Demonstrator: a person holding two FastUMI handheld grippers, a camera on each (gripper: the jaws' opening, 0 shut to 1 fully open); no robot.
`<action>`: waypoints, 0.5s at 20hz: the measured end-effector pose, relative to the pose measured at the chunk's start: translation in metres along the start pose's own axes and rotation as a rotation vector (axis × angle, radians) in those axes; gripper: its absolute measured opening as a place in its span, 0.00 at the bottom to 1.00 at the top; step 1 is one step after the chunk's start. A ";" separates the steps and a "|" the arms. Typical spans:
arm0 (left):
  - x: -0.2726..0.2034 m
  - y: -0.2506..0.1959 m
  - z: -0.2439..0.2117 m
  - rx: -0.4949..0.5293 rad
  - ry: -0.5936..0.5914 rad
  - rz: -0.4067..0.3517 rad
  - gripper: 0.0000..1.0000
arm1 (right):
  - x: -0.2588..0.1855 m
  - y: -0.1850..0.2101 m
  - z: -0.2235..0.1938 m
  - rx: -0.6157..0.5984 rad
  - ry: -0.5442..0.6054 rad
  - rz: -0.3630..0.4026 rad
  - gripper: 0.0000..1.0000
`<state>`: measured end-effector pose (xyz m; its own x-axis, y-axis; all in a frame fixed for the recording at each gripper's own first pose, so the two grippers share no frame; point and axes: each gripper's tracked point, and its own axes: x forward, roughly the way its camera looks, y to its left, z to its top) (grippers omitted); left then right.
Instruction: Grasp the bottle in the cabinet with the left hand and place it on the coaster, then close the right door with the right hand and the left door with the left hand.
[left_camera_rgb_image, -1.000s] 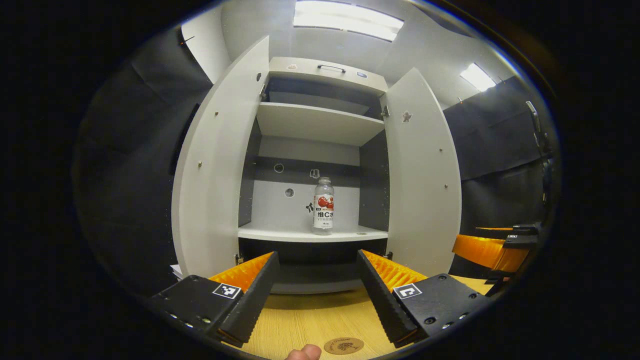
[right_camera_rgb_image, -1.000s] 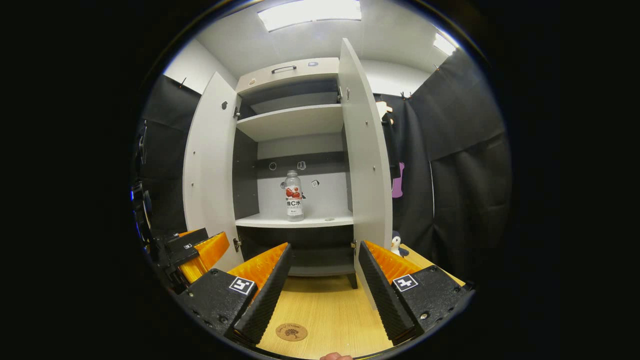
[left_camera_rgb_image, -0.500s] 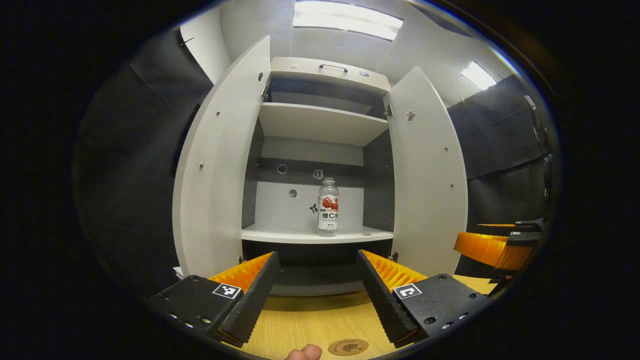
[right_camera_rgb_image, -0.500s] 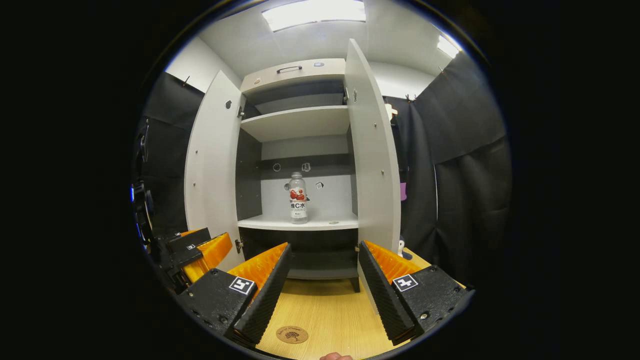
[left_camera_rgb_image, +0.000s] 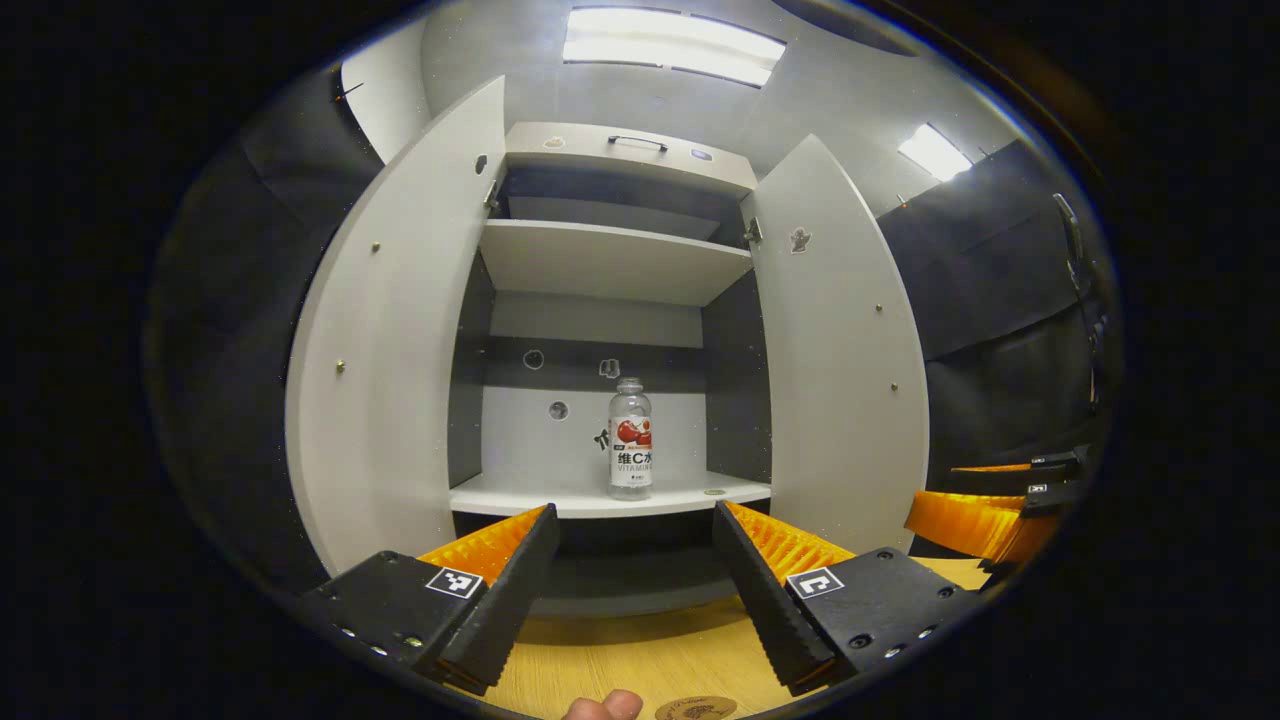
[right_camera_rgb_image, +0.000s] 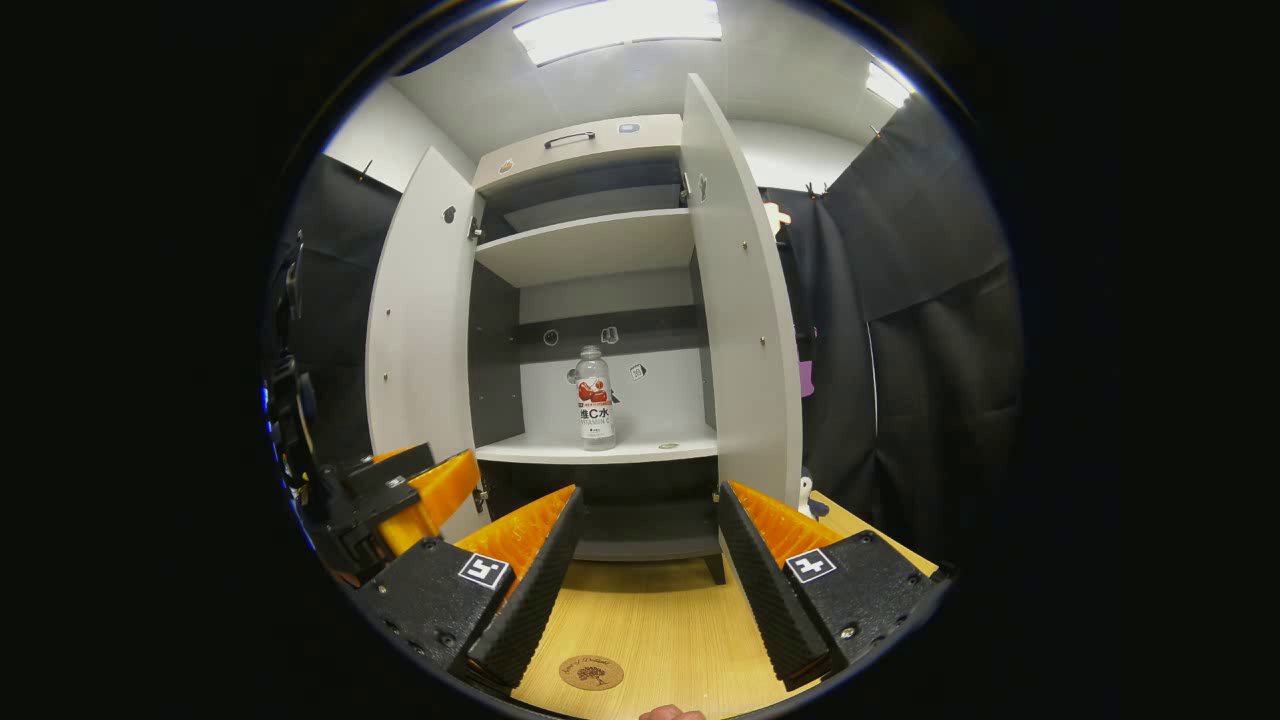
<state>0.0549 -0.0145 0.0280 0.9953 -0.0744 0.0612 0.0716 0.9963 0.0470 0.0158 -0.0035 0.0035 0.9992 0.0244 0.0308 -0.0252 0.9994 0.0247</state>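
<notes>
Cabinet (left_camera_rgb_image: 610, 270) doors wide, I aim my left gripper (left_camera_rgb_image: 630, 560), fingers spread wide and empty, at the bottle (left_camera_rgb_image: 630, 440) upright on the lower shelf; best approach level, centred on its body. Coaster (right_camera_rgb_image: 591, 672) waits on desk.

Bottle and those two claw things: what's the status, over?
Left gripper and right gripper open, empty. Bottle upright on cabinet shelf, untouched. Both doors open; path clear.

Recording booth, not a home: black cloth walls (right_camera_rgb_image: 930, 330) enclose a bare white cabinet (left_camera_rgb_image: 610, 260) on a wooden table (right_camera_rgb_image: 650, 620), with fluorescent ceiling panels (left_camera_rgb_image: 670, 45) at frame top.
</notes>
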 end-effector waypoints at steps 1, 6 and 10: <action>0.011 -0.003 0.002 -0.005 -0.004 -0.014 0.94 | -0.001 -0.005 0.005 0.002 -0.011 -0.012 0.82; 0.083 -0.008 0.014 -0.032 -0.028 -0.047 0.95 | -0.016 -0.035 0.035 0.021 -0.090 -0.098 0.83; 0.156 0.012 0.007 -0.088 -0.006 0.016 0.95 | -0.032 -0.059 0.059 0.040 -0.158 -0.174 0.82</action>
<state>0.2111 -0.0142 0.0447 0.9960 -0.0581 0.0672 0.0610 0.9973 -0.0415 -0.0163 -0.0650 0.0603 0.9715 -0.1555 0.1788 0.1427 0.9863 0.0826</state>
